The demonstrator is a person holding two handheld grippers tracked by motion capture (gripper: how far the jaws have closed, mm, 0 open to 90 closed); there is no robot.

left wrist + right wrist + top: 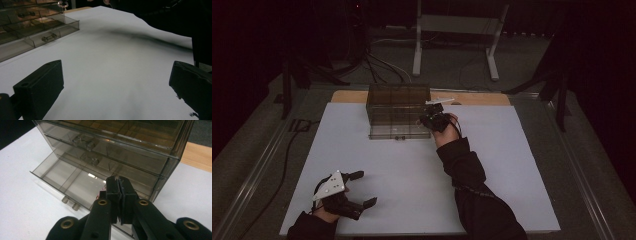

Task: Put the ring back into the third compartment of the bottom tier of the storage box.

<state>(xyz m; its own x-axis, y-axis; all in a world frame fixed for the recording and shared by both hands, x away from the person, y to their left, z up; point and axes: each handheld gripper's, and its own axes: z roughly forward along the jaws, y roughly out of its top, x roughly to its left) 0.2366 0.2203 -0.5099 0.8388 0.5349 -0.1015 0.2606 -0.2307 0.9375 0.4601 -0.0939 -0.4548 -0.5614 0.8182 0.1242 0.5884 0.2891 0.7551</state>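
Right hand-held gripper [119, 195] is pinched fully closed at the right front corner of the smoked clear drawer unit [398, 110], hanging over the pulled-out bottom drawer [72, 182]. Something small and reddish peeks out just behind the pads in the right gripper view; can't tell whether it's actually clamped or just sitting below, too little of it visible. My read: it's either carrying a small part to drop into that drawer or has come in closed to nudge the drawer, and the position over the open tray favours the first. The unit sits at the far middle of the white bench [412, 170], front facing the person, so the drawers slide toward the hands; the upper two drawers are pushed in, their handles flush in line. Left hand-held gripper [346, 192] is parked at the near left corner of the bench, jaws spread wide with nothing between them, low over the bare surface and well apart from the unit. Looks like it's simply kept out of the way while the right does the work. Dim lighting, so drawer contents are hard to confirm.
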